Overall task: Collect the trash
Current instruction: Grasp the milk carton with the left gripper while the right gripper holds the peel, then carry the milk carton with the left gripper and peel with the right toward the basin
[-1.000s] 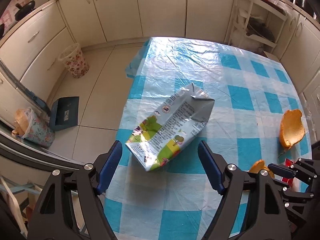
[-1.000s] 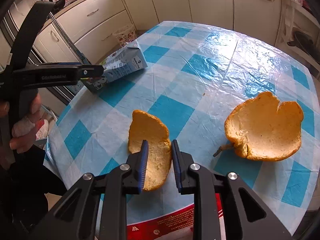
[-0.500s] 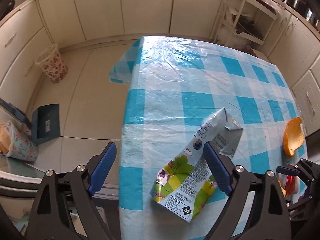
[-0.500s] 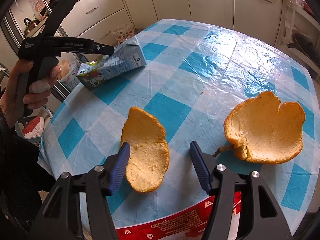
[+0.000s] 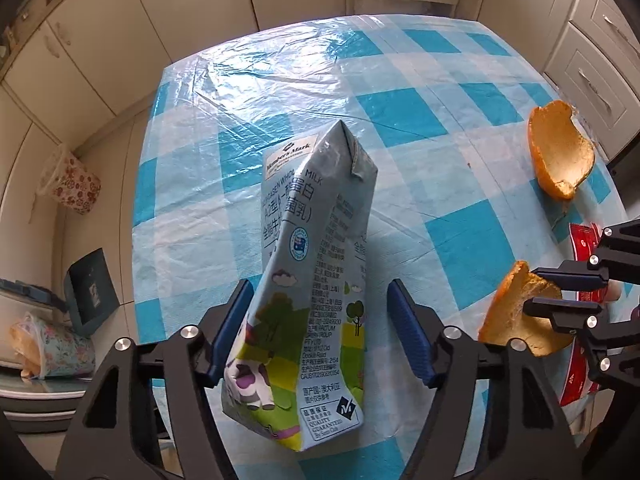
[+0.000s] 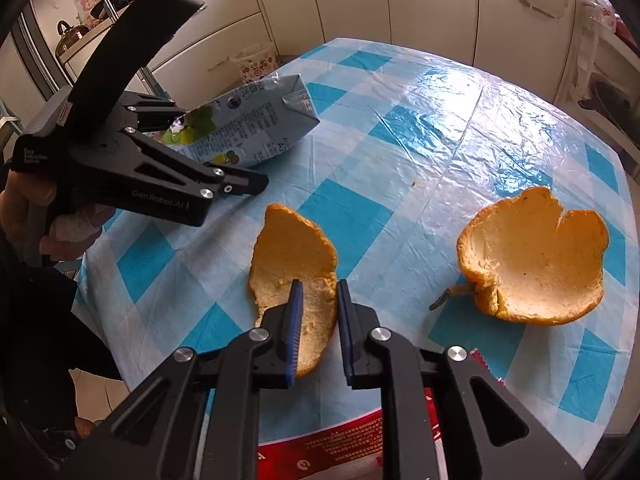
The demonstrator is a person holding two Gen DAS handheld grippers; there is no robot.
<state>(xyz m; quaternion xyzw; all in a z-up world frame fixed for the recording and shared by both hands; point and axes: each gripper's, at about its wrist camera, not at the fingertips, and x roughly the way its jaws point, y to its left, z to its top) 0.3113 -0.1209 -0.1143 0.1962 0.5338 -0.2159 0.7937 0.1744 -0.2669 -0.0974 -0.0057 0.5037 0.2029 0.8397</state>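
Left wrist view: the left gripper (image 5: pixel 320 332) is closing still-wide jaws astride the milk carton (image 5: pixel 308 280) lying on the checked desk (image 5: pixel 400 80), while the right gripper (image 6: pixel 318 320) is pinching an orange peel (image 6: pixel 292 264) between narrowed jaws for collection.

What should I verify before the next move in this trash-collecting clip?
1. Milk carton between the left tool's jaws: ok; they have just been closing.
2. Both left pads pressing the carton: not ok; a gap shows at one pad.
3. Right tool clamped on the near peel: ok; its jaws have just been closing onto it.
4. Table cleared: not ok; the far peel and red wrapper lie there.
5. Bin free to receive trash: cannot tell; the floral bin stands on the floor, contents hidden.
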